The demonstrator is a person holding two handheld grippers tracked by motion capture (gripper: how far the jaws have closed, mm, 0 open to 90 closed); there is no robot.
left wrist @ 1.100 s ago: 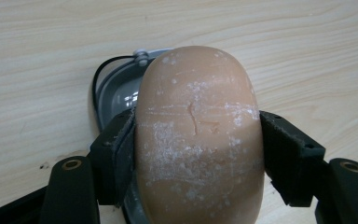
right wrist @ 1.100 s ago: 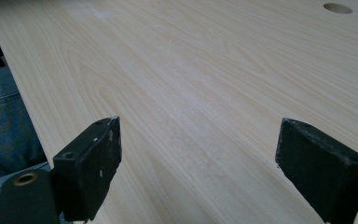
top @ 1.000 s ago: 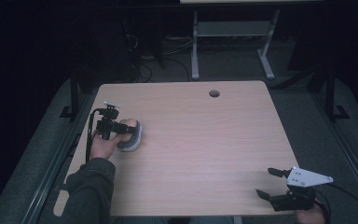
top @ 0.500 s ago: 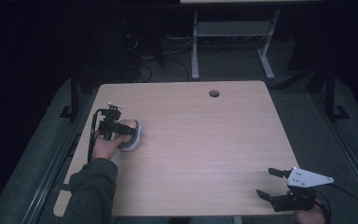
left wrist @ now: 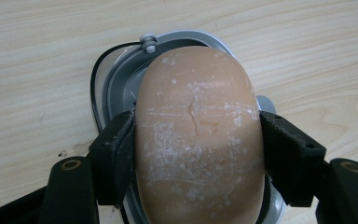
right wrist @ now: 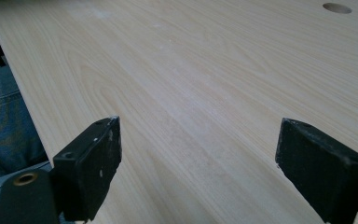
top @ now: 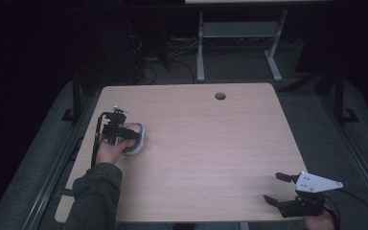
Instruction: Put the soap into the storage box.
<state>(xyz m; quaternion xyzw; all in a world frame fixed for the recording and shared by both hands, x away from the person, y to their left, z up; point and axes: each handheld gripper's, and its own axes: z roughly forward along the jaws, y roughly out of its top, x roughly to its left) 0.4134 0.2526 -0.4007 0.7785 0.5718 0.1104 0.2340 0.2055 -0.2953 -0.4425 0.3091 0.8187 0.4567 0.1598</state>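
A tan soap bar (left wrist: 198, 135) with white scuffs sits lengthwise between the two black jaws of my left gripper (left wrist: 198, 156), which is shut on its sides. A grey soap dish (left wrist: 116, 79) lies right under it on the wooden table. In the high view the left gripper (top: 123, 134), the soap bar (top: 133, 129) and the dish (top: 140, 143) are near the table's left edge. My right gripper (top: 273, 187) rests open at the front right corner, jaws wide apart over bare wood (right wrist: 198, 149).
The table (top: 211, 143) has a round cable hole (top: 220, 96) near its far edge, which the right gripper view also catches (right wrist: 336, 8). The person's jeans (right wrist: 4, 126) are beyond the front edge. A metal frame (top: 239, 33) stands on the dark floor behind.
The left hand with its gripper has shifted only slightly at the dish. The right gripper has not moved.
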